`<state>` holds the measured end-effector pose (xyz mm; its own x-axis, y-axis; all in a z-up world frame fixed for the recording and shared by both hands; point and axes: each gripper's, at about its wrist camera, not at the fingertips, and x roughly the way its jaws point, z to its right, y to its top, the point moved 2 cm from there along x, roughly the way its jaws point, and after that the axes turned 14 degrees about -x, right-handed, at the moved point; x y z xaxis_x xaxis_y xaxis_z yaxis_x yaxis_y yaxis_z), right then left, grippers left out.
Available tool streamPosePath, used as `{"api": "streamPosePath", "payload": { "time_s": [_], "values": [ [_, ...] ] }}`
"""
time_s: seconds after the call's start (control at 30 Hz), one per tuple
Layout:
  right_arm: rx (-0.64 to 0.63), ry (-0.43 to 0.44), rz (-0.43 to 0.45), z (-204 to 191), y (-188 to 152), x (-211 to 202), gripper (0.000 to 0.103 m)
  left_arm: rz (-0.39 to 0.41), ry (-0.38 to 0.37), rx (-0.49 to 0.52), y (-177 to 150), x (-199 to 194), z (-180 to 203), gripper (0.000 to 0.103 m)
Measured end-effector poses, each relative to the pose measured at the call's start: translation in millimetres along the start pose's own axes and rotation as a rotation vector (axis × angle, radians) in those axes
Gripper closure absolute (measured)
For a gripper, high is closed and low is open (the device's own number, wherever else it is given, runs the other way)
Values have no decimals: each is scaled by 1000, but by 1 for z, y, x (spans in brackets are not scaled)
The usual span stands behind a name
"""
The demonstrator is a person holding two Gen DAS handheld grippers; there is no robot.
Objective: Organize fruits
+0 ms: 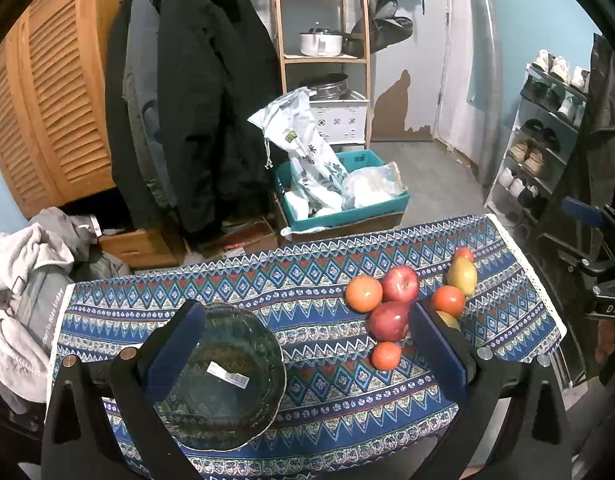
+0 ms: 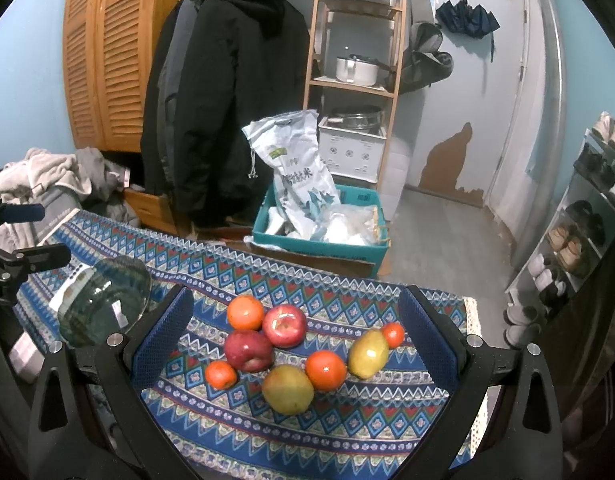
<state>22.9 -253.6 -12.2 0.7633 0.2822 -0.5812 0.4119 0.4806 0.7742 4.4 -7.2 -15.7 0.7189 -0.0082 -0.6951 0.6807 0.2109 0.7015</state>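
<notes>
Both the left tongs [image 1: 307,344] and right tongs [image 2: 295,332] gape wide, empty; eight fruits [image 2: 285,354] lie loose on the tabletop [image 2: 347,432], glass bowl [image 1: 231,376] well apart; grip the nearest pear [image 2: 287,389] gently across its middle.

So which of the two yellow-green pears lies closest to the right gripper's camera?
The larger yellow-green pear, at the front of the fruit cluster. The other pear lies farther back on the right, beside a small orange-red fruit.
</notes>
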Motion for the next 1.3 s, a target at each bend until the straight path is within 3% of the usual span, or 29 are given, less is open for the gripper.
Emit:
{"api": "streamPosePath", "payload": {
  "time_s": [1.3],
  "values": [
    [-4, 5, -11, -8, -4, 2, 3, -8, 4, 7, -1, 1, -1, 1]
  ]
}}
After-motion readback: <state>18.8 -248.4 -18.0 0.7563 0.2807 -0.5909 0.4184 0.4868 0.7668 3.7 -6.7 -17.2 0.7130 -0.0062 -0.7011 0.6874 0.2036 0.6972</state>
